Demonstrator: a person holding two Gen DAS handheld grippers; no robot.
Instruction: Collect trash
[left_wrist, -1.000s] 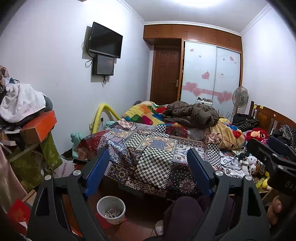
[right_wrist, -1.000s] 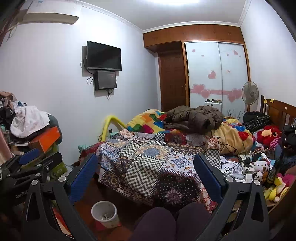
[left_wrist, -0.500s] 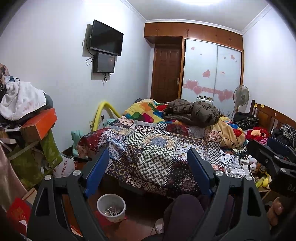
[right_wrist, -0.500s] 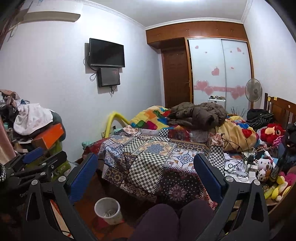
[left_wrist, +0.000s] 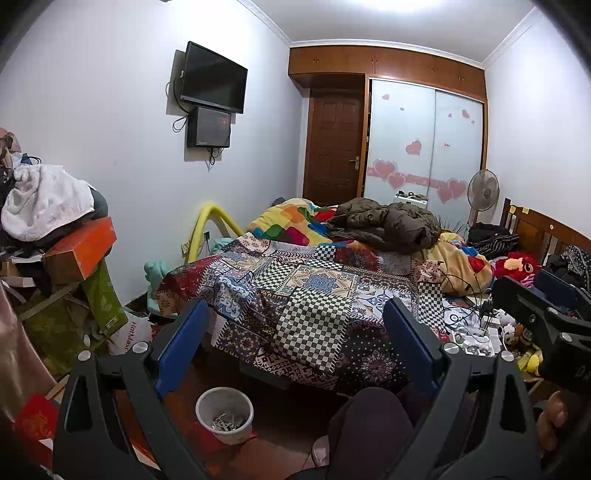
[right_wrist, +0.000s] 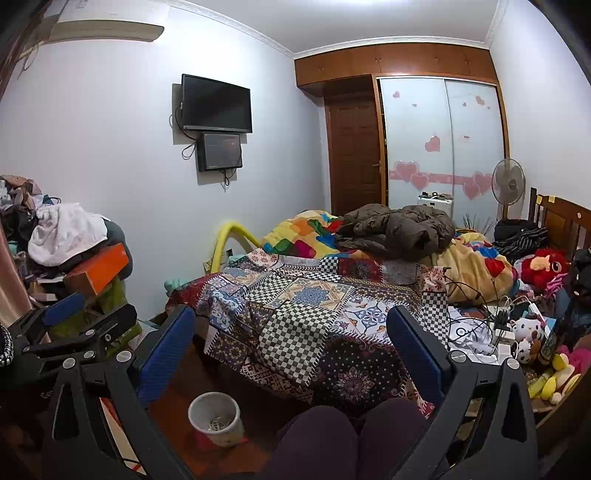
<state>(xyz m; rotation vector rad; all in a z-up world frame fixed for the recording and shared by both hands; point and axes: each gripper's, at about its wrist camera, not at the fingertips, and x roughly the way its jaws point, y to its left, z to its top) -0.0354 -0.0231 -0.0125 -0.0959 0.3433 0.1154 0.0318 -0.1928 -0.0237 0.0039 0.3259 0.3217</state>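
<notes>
Left gripper (left_wrist: 291, 345): blue-padded fingers (left_wrist: 181, 345) spread wide, nothing between them, touching nothing. Held in the air facing the bed (left_wrist: 314, 295).

Right gripper (right_wrist: 291, 350): fingers (right_wrist: 168, 354) likewise wide apart and empty; no contact with anything.

Each gripper shows at the edge of the other's view, the two side by side.

Trash bin (left_wrist: 224, 413): small round pail, pale plastic, slightly tapered, standing upright on the dark red-brown floor (left_wrist: 280, 424) near the foot of the bed, below and between the left gripper's fingers in its view. Inside lie pale crumpled scraps; what they are cannot be told. In the right wrist view the bin (right_wrist: 216, 417) sits lower left, just beside the left finger.

Bed covered by a patchwork quilt (right_wrist: 306, 306), checkerboard and floral panels, edge hanging over the side. A puffy brown jacket (left_wrist: 384, 225) lies bunched further back on it.

Person's knees (right_wrist: 354, 432), in dark purple cloth, at the bottom centre.
</notes>
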